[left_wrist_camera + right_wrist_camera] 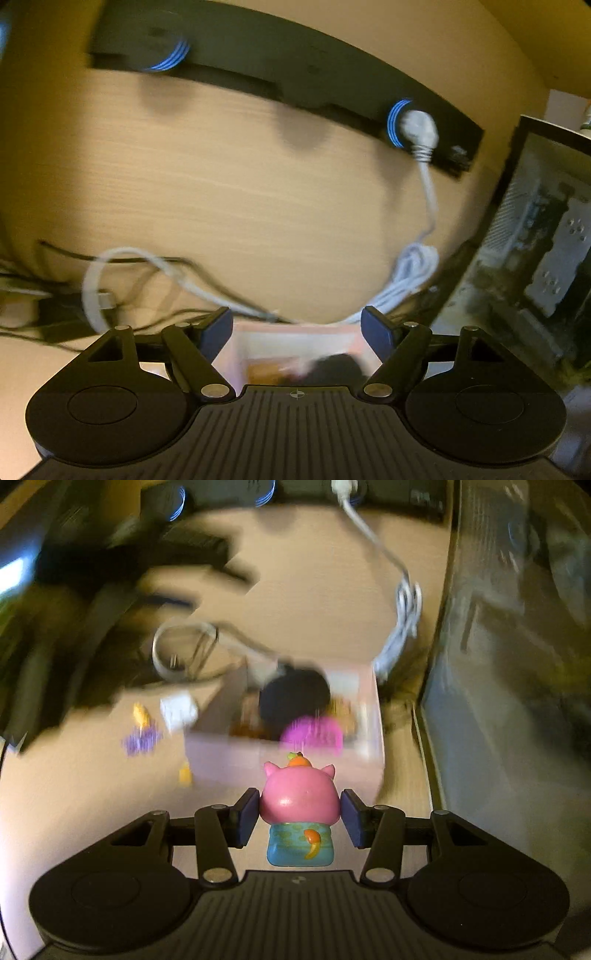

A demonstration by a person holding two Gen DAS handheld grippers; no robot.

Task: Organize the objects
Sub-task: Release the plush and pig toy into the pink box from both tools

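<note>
Pale wood-grain bench (229, 177) fills both of my views, with a long black power strip (295, 74) lying along its far edge and a white plug (419, 129) seated near the strip's right end. From that plug a white cable (413, 266) runs toward me and bunches into a loose coil. To the right stands a dark glass-fronted case (535, 240).

My left tool (297, 330) has its blue pads spread wide with nothing between them; it hangs just above the near part of a pale pink box (295, 339), whose open top shows dark and brownish shapes too blurred for me to name.

My right tool (299, 814) pinches a pink pig figurine (299, 797) by the sides of its head (the pads sit tight against both cheeks). The pig has a small orange piece on top and a blue-green body with an orange tail, seen from behind. It sits just near of the same box (221, 753), which holds a black round thing (293, 698) and a magenta one (312, 733).

Left of the box, on the bench, lie a purple-and-yellow toy (142, 734), a small white piece (179, 709) and a small yellow piece (184, 773), all smeared by blur.
</note>
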